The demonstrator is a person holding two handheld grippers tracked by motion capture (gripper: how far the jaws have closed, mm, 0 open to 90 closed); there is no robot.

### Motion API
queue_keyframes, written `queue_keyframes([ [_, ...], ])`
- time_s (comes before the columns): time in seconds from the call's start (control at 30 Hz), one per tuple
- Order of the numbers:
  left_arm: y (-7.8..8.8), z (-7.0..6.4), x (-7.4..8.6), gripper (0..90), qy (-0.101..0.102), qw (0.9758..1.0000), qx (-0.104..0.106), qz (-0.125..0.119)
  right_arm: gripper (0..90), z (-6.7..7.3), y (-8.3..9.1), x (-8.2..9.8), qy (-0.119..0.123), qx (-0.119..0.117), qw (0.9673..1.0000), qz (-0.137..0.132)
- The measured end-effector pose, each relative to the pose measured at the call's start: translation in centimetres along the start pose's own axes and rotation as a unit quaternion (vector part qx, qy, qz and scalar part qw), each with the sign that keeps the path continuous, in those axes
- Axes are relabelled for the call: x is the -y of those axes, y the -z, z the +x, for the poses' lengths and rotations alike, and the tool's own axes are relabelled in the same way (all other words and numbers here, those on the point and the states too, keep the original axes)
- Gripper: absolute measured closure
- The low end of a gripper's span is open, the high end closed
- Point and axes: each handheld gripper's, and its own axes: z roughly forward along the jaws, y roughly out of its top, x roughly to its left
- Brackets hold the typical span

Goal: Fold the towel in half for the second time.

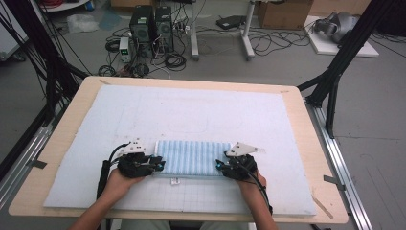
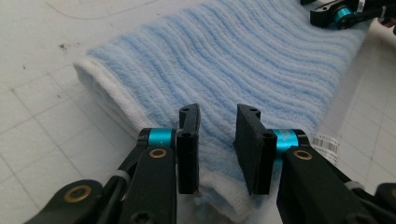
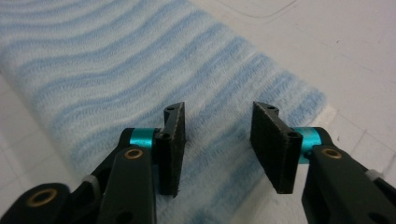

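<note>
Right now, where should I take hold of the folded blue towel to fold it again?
Probably grip the towel by its two short ends, each tool coming in level from its own side. It lies flat and folded, and the left tool and right tool already stand open over those ends.

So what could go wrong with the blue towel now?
1. Both tongs, left and right, stand open over the folded towel's ends, so a shallow pinch may catch only the top layer and the fold could fall open.
2. One end may lift before the other, skewing the towel on the white mat.
</note>
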Motion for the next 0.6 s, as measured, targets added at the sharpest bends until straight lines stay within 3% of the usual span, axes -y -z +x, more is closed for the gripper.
queue_keyframes([
  [0.2, 0.7, -1.1, 0.8, 70.2, -0.018, 0.9998, 0.005, 0.008, 49.5, 0.5, 0.9, 1.0, 0.034, 0.005, 0.9994, 0.004],
  [0.3, 1.0, -1.0, 0.6, 67.9, -0.006, 1.0, 0.006, 0.005, 46.5, 0.6, 1.5, 1.3, 0.036, 0.002, 0.9993, 0.003],
  [0.37, 1.2, -0.5, 0.1, 62.6, 0.006, 0.9999, 0.002, -0.011, 44.5, 0.4, 1.8, 1.1, 0.026, -0.001, 0.9997, 0.0],
  [0.43, 1.4, 0.2, -0.7, 60.9, 0.016, 0.9993, -0.005, -0.032, 44.8, -0.1, 2.1, 0.8, 0.005, -0.014, 0.9996, -0.025],
  [0.53, 1.1, 1.6, -1.8, 60.4, 0.028, 0.9986, -0.012, -0.044, 53.2, -1.1, 2.1, -0.1, -0.02, -0.016, 0.9983, -0.053],
  [0.6, 0.5, 2.6, -2.4, 61.0, 0.039, 0.9978, -0.022, -0.048, 62.1, -1.6, 1.6, -0.8, -0.029, -0.01, 0.998, -0.054],
])
